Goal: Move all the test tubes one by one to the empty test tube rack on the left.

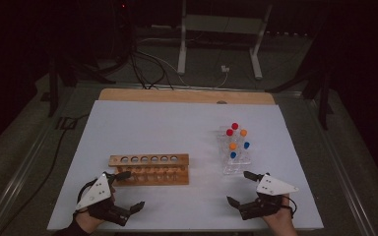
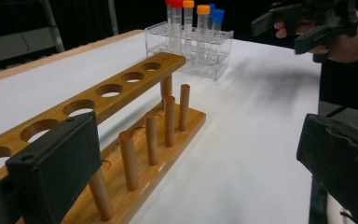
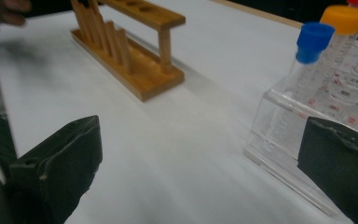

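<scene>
Two grippers: both low at the near edge of the white table (image 1: 177, 123), one in each hand, well apart
Left gripper (image 1: 129, 191): jaws spread wide, nothing between them; it sits just beside the near left end of the wooden rack, one jaw close to that end
Right gripper (image 1: 240, 188): jaws spread wide, nothing pinched; it sits just in front of the clear rack, not touching it
Wooden rack (image 1: 150, 168): lies left of centre, long side across the table, six round holes in its top bar, all vacant, pegs along its base
Clear rack (image 1: 235, 156): stands right of centre, well apart from the wooden one
Capped tubes (image 1: 233, 146): upright in the clear rack, caps red, orange and blue
</scene>
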